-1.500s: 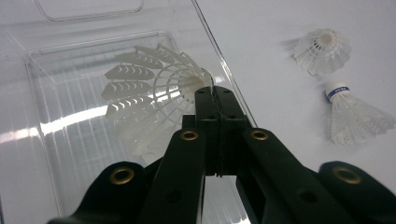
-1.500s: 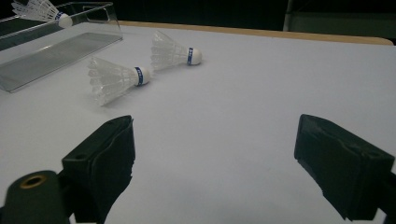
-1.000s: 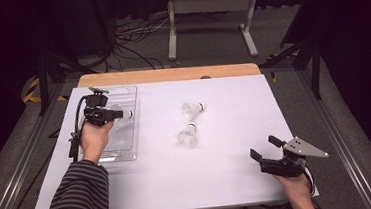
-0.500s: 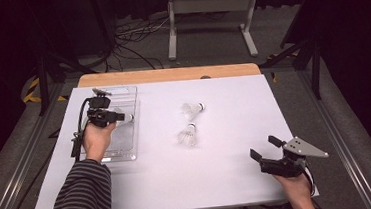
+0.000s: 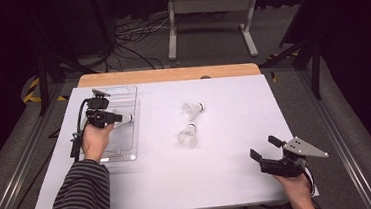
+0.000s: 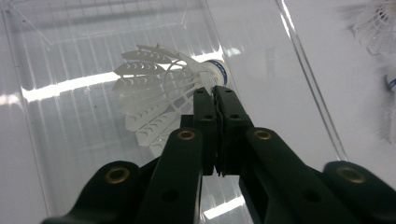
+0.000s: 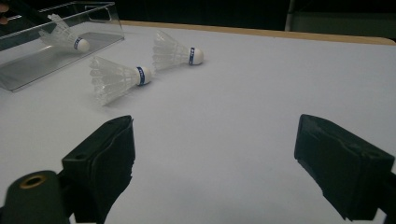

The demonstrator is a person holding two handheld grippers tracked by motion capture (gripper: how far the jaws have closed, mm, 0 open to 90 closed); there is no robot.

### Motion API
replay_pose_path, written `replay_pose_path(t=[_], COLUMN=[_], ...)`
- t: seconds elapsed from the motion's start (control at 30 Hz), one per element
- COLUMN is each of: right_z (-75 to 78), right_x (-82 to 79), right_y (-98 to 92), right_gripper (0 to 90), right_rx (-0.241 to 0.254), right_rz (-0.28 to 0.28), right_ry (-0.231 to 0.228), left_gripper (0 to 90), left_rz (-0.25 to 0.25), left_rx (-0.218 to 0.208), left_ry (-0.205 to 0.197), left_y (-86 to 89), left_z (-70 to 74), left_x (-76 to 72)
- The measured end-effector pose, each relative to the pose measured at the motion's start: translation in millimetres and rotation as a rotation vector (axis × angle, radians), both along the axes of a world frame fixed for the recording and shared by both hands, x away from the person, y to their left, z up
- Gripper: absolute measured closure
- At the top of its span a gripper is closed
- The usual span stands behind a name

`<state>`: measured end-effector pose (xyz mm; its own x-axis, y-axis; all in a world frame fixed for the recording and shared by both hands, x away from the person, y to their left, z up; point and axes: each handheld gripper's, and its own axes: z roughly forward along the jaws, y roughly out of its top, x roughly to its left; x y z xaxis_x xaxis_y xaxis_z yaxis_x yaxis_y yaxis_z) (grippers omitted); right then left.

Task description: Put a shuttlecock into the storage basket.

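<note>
My left gripper (image 5: 112, 119) hovers over a clear plastic tray (image 5: 127, 156) at the table's left. Its jaws are almost together on the feather skirt of a white shuttlecock (image 6: 159, 93) with a blue band, and they have just been opening a little. The shuttlecock (image 5: 122, 118) lies low in the tray, its cork toward the table's middle. In the left gripper view the gripper's tips (image 6: 215, 93) meet just behind the cork. Two more shuttlecocks (image 5: 193, 109) (image 5: 188, 134) lie on the white tabletop. My right gripper (image 5: 265, 147) rests open near the front right edge, nothing between its jaws.
In the right gripper view the two loose shuttlecocks (image 7: 177, 55) (image 7: 119, 77) lie ahead with the tray (image 7: 93, 14) at upper left. A wooden strip (image 5: 171, 74) borders the table's far edge. Beyond it stand a metal frame (image 5: 208, 5) and floor cables.
</note>
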<state>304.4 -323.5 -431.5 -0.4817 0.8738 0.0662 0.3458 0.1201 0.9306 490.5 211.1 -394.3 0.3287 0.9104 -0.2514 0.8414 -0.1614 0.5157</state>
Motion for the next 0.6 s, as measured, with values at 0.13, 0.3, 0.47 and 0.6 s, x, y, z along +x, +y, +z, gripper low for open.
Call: replay_pose_path(t=[0.13,0.3,0.47,0.6], right_z=[0.0,0.0,0.1,0.2], right_x=[0.0,0.0,-0.2,-0.2], right_y=[-0.4,-0.1,-0.2,-0.2], right_gripper=[13.1,13.1,13.0,13.0], right_rx=[0.0,-0.001,-0.001,-0.001], right_rz=[0.0,0.001,0.001,0.0], right_ry=[-0.003,-0.003,-0.003,-0.003], left_gripper=[83.2,73.1,60.2,52.9], left_rz=[0.002,0.009,0.019,0.023], left_rx=[0.021,0.029,0.037,0.058], left_ry=[0.001,-0.01,-0.022,-0.038], left_y=[1.3,1.9,2.5,3.5], left_z=[1.0,4.0,7.7,11.3], left_x=[-1.3,-3.7,-6.7,-9.4])
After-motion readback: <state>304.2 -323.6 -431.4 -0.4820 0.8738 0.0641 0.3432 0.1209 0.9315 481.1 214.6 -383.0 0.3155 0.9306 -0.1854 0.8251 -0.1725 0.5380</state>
